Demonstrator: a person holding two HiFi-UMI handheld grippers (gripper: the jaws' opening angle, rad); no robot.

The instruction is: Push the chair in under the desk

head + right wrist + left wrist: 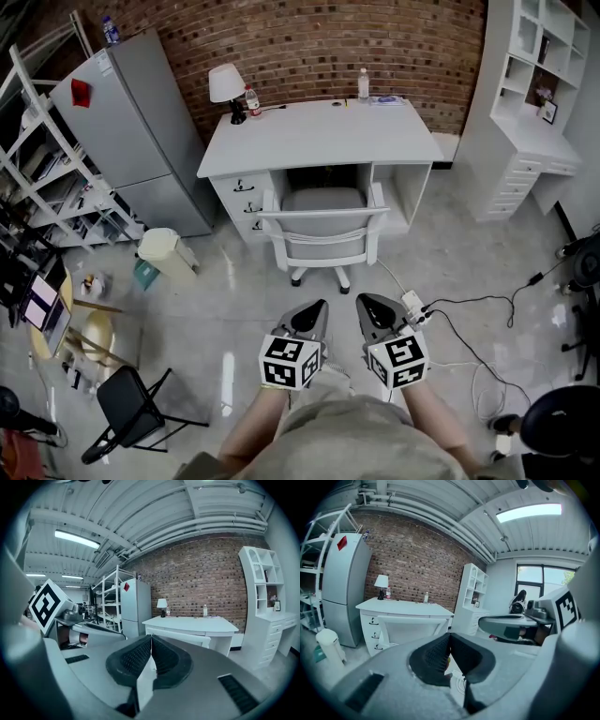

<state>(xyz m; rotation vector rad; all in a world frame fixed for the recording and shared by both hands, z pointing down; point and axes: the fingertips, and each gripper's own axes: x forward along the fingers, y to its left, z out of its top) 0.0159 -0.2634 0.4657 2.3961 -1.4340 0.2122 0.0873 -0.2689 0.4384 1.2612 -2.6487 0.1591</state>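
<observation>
**Head view.** The white desk (pixel 319 131) stands upper centre against the brick wall. The chair (pixel 323 230) sits in front of it, mid-frame. Its seat is in the kneehole between the drawers and the right panel, while the backrest and castors stand out beyond the desk's front edge. The left gripper (pixel 314 314) and right gripper (pixel 370 309) are at lower centre, side by side. Both point toward the chair but are well apart from it, with bare floor between. Both claws are closed, with nothing in them.

**Left gripper view.** The left gripper (pixel 449 640) has its pads pressed together and is empty. The desk (pixel 403 607) is at centre left, with the chair's (pixel 408 619) back rail in front of it.

**Right gripper view.** The right gripper (pixel 151 645) is also closed on nothing. The desk (pixel 192 620) is at centre right, and the chair (pixel 183 637) is just below its top.

**Progress.** We judge the chair largely tucked in. At most a last nudge on the backrest is left, and neither gripper is touching the chair now.
</observation>
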